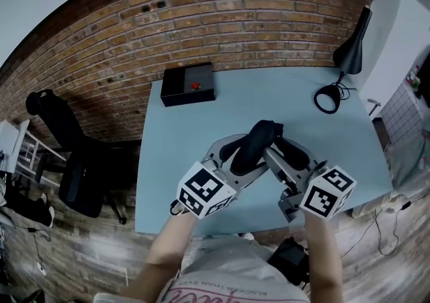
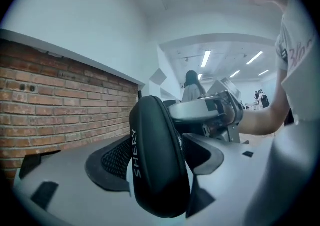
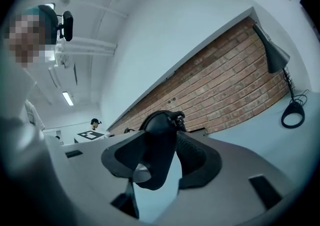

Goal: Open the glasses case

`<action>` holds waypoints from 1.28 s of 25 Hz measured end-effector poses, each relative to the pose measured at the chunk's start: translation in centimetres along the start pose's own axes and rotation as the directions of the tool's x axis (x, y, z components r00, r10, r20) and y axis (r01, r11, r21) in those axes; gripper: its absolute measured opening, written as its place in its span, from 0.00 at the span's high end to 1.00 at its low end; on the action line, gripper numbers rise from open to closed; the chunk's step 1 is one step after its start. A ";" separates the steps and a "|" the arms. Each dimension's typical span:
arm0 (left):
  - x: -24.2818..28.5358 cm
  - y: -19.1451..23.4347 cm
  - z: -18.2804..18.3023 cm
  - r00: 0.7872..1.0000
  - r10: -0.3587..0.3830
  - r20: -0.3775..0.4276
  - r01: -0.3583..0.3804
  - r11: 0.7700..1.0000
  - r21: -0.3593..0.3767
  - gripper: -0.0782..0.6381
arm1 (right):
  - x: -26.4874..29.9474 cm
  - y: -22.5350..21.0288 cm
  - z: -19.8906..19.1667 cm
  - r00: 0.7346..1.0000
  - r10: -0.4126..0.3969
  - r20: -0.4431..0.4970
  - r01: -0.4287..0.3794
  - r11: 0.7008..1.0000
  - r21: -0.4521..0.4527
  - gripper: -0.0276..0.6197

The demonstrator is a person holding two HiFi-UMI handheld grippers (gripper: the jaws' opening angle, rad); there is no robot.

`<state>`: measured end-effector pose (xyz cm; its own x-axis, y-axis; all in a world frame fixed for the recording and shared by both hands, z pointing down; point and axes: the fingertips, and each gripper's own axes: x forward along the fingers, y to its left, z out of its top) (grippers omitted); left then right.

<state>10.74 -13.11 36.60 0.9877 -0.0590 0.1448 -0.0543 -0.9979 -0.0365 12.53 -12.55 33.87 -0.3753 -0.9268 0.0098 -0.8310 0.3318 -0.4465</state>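
A black zip glasses case is held above the light blue table, gripped from both sides. My left gripper is shut on one end; in the left gripper view the case stands on edge, its white lettering showing, wedged between that gripper's mesh pads. From the right side, my right gripper holds the other end. In the right gripper view the rounded end of the case sits between this gripper's pads, which touch it on both sides. The case looks closed.
A black box with a red button sits at the table's far left edge. A black desk lamp and its ring base stand at the far right. A black office chair is left of the table, against the brick wall.
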 end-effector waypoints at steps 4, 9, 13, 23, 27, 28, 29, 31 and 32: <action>-0.4 -0.4 0.1 0.997 -0.076 0.002 0.076 0.993 -0.085 0.46 | -0.5 -0.3 0.3 1.000 0.008 0.019 -0.007 0.998 -0.069 0.67; -0.3 -0.6 -0.6 0.994 -0.103 -0.048 0.098 0.990 -0.101 0.46 | -0.4 0.0 0.0 1.000 0.000 -0.010 -0.002 0.984 -0.180 0.67; -1.1 -0.2 0.1 0.993 -0.116 0.003 0.115 0.982 -0.150 0.46 | -0.8 -0.9 0.1 0.999 -0.034 -0.017 0.030 0.974 -0.223 0.67; -0.6 -1.1 -1.5 0.986 -0.137 -0.091 0.120 0.977 -0.174 0.47 | -0.3 1.4 0.0 0.999 0.033 -0.001 -0.032 0.981 -0.189 0.72; -0.7 -0.8 -1.8 0.984 -0.156 -0.081 0.135 0.966 -0.219 0.49 | -0.3 1.0 -0.2 1.000 0.010 -0.008 -0.012 0.976 -0.217 0.72; -0.9 -0.8 -1.6 0.983 -0.171 -0.065 0.151 0.958 -0.244 0.49 | -0.4 0.8 -0.2 1.000 0.005 -0.011 -0.008 0.975 -0.224 0.72; -1.1 -0.8 -1.6 0.981 -0.185 -0.053 0.165 0.950 -0.264 0.49 | -0.5 0.7 -0.3 1.000 0.001 -0.016 -0.005 0.973 -0.232 0.72; -1.4 -0.7 -1.6 0.979 -0.199 -0.039 0.180 0.943 -0.280 0.49 | -0.6 0.5 -0.4 1.000 0.004 -0.029 -0.011 0.970 -0.243 0.72; -1.5 -0.7 -1.7 0.979 -0.200 -0.035 0.183 0.943 -0.278 0.49 | -0.6 0.5 -0.5 0.999 0.010 -0.033 -0.018 0.970 -0.243 0.72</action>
<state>9.03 -12.38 38.05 0.9729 0.1406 0.1834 0.0883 -0.9596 0.2671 12.10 -11.78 34.08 -0.3970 -0.9172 0.0347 -0.8991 0.3810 -0.2156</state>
